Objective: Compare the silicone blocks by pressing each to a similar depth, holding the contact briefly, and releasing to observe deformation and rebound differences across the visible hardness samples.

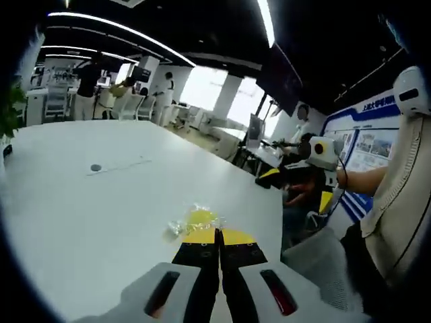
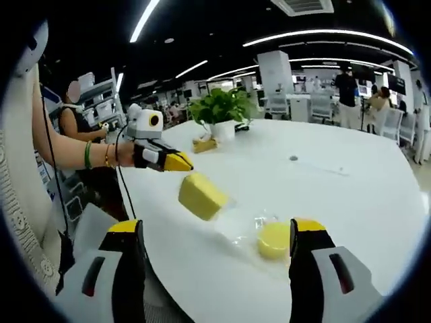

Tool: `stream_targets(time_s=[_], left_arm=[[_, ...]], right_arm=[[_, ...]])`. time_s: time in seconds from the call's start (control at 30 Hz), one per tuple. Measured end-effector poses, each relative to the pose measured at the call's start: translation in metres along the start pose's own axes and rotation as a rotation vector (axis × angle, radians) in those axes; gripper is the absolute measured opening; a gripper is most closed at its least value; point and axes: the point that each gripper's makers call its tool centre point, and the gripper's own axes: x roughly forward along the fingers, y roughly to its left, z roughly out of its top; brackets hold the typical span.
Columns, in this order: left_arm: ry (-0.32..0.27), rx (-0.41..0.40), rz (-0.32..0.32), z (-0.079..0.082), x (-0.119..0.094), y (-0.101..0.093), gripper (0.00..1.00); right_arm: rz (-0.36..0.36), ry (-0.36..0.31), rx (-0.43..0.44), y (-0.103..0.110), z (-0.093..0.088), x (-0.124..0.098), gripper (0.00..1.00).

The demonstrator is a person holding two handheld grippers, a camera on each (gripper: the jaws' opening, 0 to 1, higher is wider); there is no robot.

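On the white table (image 2: 350, 202), 2 yellow silicone blocks (image 2: 201, 196) (1 bagged).

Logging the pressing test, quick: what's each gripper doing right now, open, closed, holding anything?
Left gripper: fingers shut together, holding nothing, tips at a yellow silicone block.
Right gripper: fingers wide open, holding nothing.

You are facing a white table (image 2: 350, 182) carrying a potted plant (image 2: 222, 111) at its far end, with people standing far behind.
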Motion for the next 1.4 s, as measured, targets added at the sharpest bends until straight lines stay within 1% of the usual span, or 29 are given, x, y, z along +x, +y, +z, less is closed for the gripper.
stream_targets(time_s=[0.03, 0.07, 0.13, 0.2, 0.23, 0.27, 0.33, 0.37, 0.4, 0.43, 0.5, 0.53, 0.63, 0.67, 0.77, 0.87, 0.97, 1.03, 1.17, 1.27, 1.4], left_arm=[[-0.005, -0.004, 0.001, -0.001, 0.0, 0.003, 0.0], [-0.002, -0.024, -0.009, -0.004, 0.001, 0.005, 0.0], [0.005, -0.024, 0.012, -0.009, 0.002, 0.016, 0.0], [0.026, -0.025, 0.033, -0.014, 0.001, 0.027, 0.0], [0.009, -0.026, 0.045, -0.012, -0.001, 0.033, 0.0], [-0.011, -0.061, 0.037, -0.008, -0.002, 0.036, 0.0], [-0.014, -0.047, 0.091, -0.006, -0.006, 0.053, 0.0], [-0.014, -0.061, 0.094, -0.006, -0.007, 0.059, 0.0], [-0.016, -0.066, 0.106, -0.006, -0.008, 0.066, 0.0], [-0.015, -0.064, 0.132, -0.007, -0.01, 0.075, 0.0], [-0.01, -0.067, 0.149, -0.008, -0.011, 0.089, 0.0], [0.003, -0.075, 0.176, -0.011, -0.012, 0.1, 0.0], [0.042, -0.071, 0.206, -0.021, -0.011, 0.118, 0.0], [0.066, -0.07, 0.225, -0.027, -0.011, 0.127, 0.0], [0.092, -0.075, 0.235, -0.037, -0.008, 0.139, 0.0], [0.124, -0.091, 0.249, -0.051, -0.004, 0.153, 0.0], [0.15, -0.1, 0.256, -0.061, -0.002, 0.159, 0.0], [0.151, -0.111, 0.258, -0.064, -0.001, 0.161, 0.0], [0.154, -0.125, 0.262, -0.068, -0.001, 0.165, 0.0], [0.171, -0.122, 0.267, -0.072, -0.001, 0.167, 0.0], [0.163, -0.138, 0.269, -0.073, -0.001, 0.168, 0.0]], right_arm=[[-0.004, 0.0, 0.007, 0.0, -0.001, -0.001, 0.83], [-0.012, 0.002, 0.016, 0.0, -0.003, -0.003, 0.83], [-0.026, 0.018, 0.025, -0.001, -0.01, -0.006, 0.83], [-0.041, 0.033, 0.04, -0.004, -0.017, -0.009, 0.82], [-0.047, 0.041, 0.046, -0.005, -0.02, -0.01, 0.82], [-0.057, 0.049, 0.058, -0.006, -0.024, -0.012, 0.83], [-0.065, 0.051, 0.068, -0.008, -0.027, -0.014, 0.83], [-0.071, 0.057, 0.079, -0.008, -0.03, -0.015, 0.83], [-0.075, 0.06, 0.085, -0.008, -0.031, -0.015, 0.83], [-0.078, 0.068, 0.092, -0.008, -0.034, -0.015, 0.83], [-0.086, 0.081, 0.1, -0.009, -0.039, -0.016, 0.82], [-0.088, 0.084, 0.105, -0.009, -0.04, -0.017, 0.82], [-0.098, 0.089, 0.123, -0.011, -0.043, -0.017, 0.82], [-0.103, 0.095, 0.128, -0.011, -0.045, -0.017, 0.83], [-0.107, 0.101, 0.142, -0.012, -0.049, -0.017, 0.83], [-0.113, 0.11, 0.153, -0.012, -0.052, -0.017, 0.82], [-0.117, 0.115, 0.161, -0.013, -0.054, -0.017, 0.82], [-0.118, 0.121, 0.167, -0.014, -0.056, -0.016, 0.82], [-0.119, 0.123, 0.176, -0.015, -0.059, -0.015, 0.82], [-0.117, 0.127, 0.18, -0.014, -0.061, -0.014, 0.82], [-0.113, 0.13, 0.18, -0.014, -0.061, -0.012, 0.82]])
